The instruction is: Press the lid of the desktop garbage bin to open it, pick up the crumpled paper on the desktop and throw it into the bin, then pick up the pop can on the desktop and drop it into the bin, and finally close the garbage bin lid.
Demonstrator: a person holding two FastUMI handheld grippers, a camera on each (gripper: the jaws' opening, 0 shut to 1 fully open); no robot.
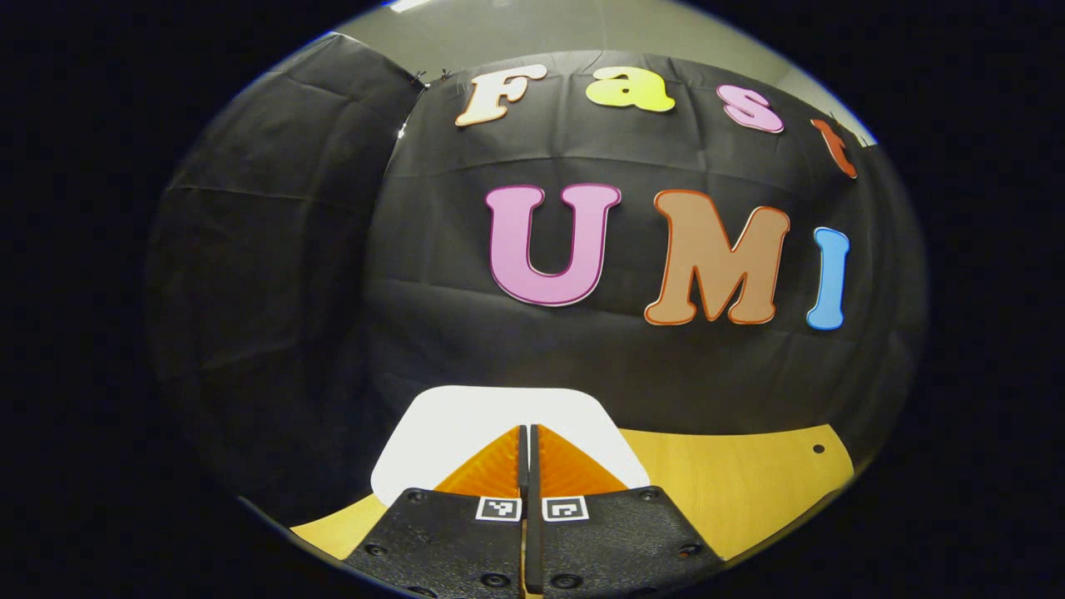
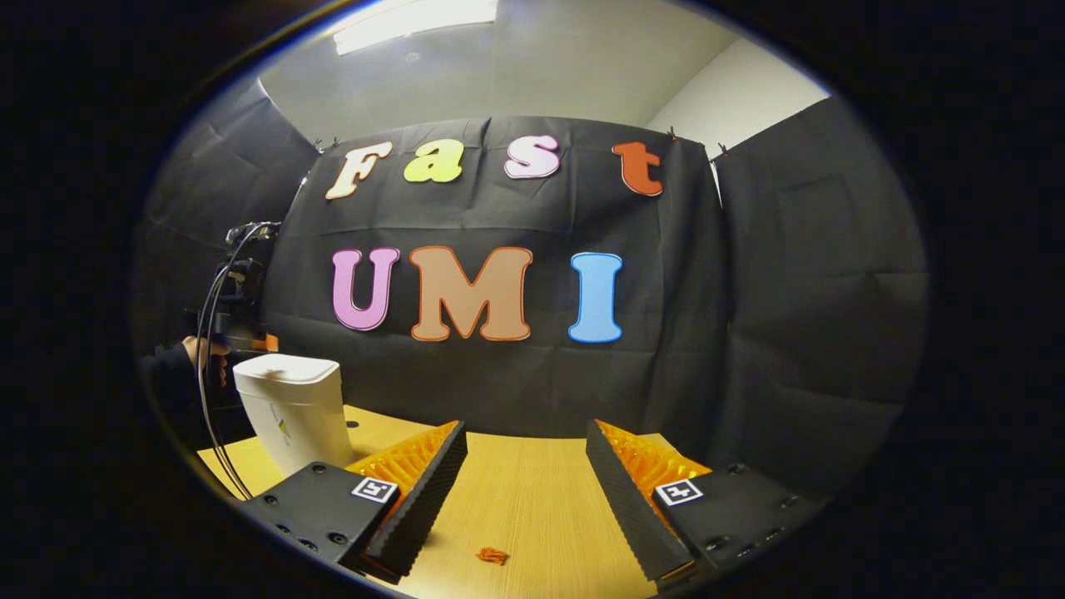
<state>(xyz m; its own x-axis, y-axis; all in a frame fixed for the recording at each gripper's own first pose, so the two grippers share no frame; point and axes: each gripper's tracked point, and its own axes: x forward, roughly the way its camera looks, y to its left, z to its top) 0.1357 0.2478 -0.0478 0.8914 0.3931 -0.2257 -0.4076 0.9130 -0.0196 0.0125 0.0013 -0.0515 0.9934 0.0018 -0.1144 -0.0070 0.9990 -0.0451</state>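
The white desktop bin (image 2: 291,412) stands on the wooden table (image 2: 532,499) at the left of the right gripper view, its lid lying flat on top. In the left gripper view the white lid (image 1: 449,433) spreads just beyond my left gripper (image 1: 528,431), whose fingers are pressed together with nothing between them. The tips hover over the lid's near part; whether they touch it I cannot tell. Seen from the right gripper view, the left gripper (image 2: 265,343) and the hand holding it are just behind the bin's top. My right gripper (image 2: 524,457) is open above bare table.
A small orange scrap (image 2: 492,555) lies on the table between my right gripper's fingers. Wooden table (image 1: 749,482) stretches right of the bin, with a small dark hole (image 1: 818,448) near its far corner. Black cloth walls close the back and sides.
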